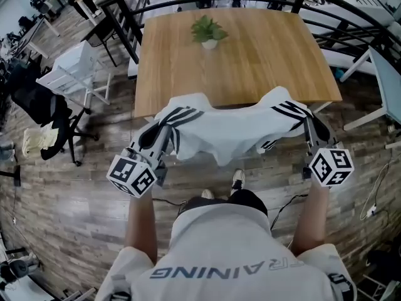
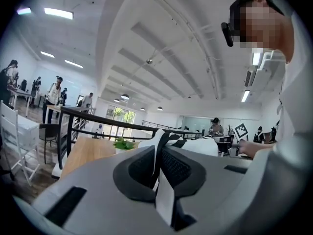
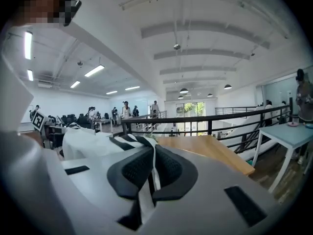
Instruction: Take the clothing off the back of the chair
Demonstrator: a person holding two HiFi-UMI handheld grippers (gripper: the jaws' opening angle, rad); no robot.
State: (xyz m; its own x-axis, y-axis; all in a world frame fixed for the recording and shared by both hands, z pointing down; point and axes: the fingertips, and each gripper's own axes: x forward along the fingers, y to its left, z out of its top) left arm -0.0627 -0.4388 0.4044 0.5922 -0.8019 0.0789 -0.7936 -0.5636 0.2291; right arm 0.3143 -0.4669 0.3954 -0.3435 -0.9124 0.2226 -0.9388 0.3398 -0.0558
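A plank floor (image 1: 75,199) runs under one wooden table (image 1: 250,61) carrying one potted plant (image 1: 208,31), with a black railing (image 1: 125,5) behind it. To the left stand one white chair (image 1: 75,74) and one black office chair (image 1: 44,108). One white shirt (image 1: 232,130) with black stripes hangs stretched before the table's near edge, the left gripper (image 1: 166,126) clamped on one end and the right gripper (image 1: 308,123) on the other.

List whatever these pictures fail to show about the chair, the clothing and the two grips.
- The chair: head view, hidden under the white striped clothing; whether the cloth rests on it is unclear.
- The clothing's far side: head view, folded under itself.
- How much cloth the left gripper and right gripper hold: both gripper views, the jaws' own bodies block it.
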